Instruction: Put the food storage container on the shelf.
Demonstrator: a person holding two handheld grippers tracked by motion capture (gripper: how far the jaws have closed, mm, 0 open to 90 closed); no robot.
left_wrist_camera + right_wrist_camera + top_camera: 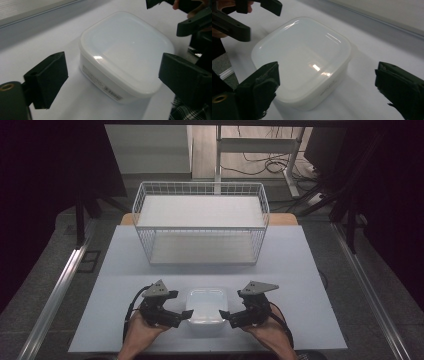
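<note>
1. The left hand-held gripper [186,314] sits at the left side of a lidded white box [205,311], jaws spread wide and holding nothing.
2. The right hand-held gripper [224,313] mirrors it at the box's right side, jaws also wide and empty.
3. The box rests on the pale tabletop [300,270], near the person's edge, lid on.
4. Beyond it stands a white wire basket [200,222] with two shelves, well apart from the box.
5. Judgement: the step looks like a two-sided grasp of the box. Doing it well likely means closing both grippers evenly on opposite walls below the lid rim, keeping it level.
</note>
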